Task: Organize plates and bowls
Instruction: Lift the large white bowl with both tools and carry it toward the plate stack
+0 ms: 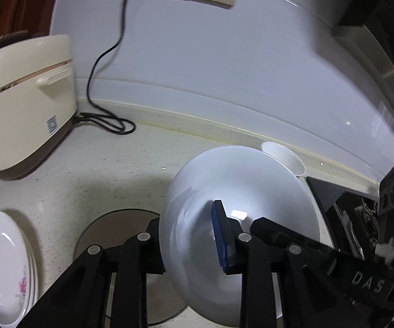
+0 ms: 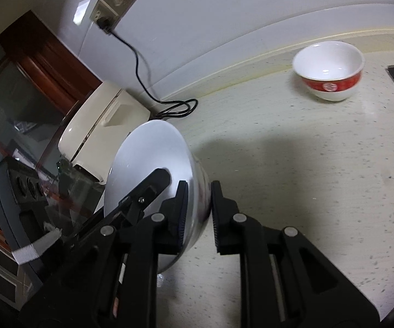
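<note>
A plain white bowl (image 1: 240, 191) hangs tilted above the counter, its wall between the fingers of both grippers. In the left wrist view, my left gripper (image 1: 187, 218) has its blue-padded finger inside the bowl and its other finger behind the rim. The pad seems to stand slightly off the inner wall. The right gripper's finger (image 1: 262, 225) reaches in from the right. In the right wrist view, my right gripper (image 2: 198, 191) is shut on the bowl (image 2: 153, 150) at its near rim. A red-banded bowl (image 2: 329, 73) stands upright near the back wall. A stack of flowered plates (image 1: 0, 268) lies at the lower left.
A cream rice cooker (image 1: 24, 104) with a black cord (image 1: 106, 120) stands at the back left. A round grey mat (image 1: 114, 227) lies under the left gripper. A black cooktop (image 1: 330, 199) is at the right. The red-banded bowl (image 1: 284, 158) peeks out behind the held one.
</note>
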Demonstrator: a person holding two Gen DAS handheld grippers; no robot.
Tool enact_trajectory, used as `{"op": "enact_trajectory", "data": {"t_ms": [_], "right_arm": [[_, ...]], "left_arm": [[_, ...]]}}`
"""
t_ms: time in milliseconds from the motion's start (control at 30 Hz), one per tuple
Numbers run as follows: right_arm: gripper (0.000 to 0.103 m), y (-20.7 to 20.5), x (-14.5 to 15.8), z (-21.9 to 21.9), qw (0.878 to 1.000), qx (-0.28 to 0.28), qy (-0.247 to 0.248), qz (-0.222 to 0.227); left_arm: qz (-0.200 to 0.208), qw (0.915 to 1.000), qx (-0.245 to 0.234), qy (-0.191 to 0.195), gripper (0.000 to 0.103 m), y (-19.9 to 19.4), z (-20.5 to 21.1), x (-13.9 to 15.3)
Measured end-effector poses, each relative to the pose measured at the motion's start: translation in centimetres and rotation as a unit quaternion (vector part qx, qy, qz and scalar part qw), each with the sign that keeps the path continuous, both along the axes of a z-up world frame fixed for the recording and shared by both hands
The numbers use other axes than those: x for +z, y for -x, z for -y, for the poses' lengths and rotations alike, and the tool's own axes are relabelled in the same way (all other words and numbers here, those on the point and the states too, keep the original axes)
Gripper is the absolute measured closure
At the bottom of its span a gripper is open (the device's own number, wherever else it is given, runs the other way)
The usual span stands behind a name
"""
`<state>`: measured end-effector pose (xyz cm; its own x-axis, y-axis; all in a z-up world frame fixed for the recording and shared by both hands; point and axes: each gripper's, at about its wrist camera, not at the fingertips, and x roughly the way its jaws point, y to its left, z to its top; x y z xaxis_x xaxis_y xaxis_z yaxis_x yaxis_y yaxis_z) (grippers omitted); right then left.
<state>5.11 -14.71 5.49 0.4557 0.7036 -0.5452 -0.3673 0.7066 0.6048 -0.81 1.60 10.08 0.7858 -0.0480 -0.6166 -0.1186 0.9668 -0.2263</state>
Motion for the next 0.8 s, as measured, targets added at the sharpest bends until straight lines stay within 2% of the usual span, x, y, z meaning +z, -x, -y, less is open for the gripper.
{"op": "enact_trajectory", "data": {"t_ms": [233,500,800], "right_arm": [[0.081,0.5,0.0,-0.8,1.000,0.007,-0.018,0.002],[0.081,0.7,-1.0,-1.9,0.999,0.023,-0.045,-0.015],[0.080,0.6,-2.1,-4.0,0.998,0.039,-0.034,-0.036]], "left_arm": [[0.004,0.9999,0.012,-0.002,0.073,0.4,-0.8,0.1],[0.001,0.9996,0.030,-0.002,0.073,1.1,-1.9,0.2],[-0.036,0.9989,0.030,-0.003,0.073,0.9,-3.5,-0.6]]}}
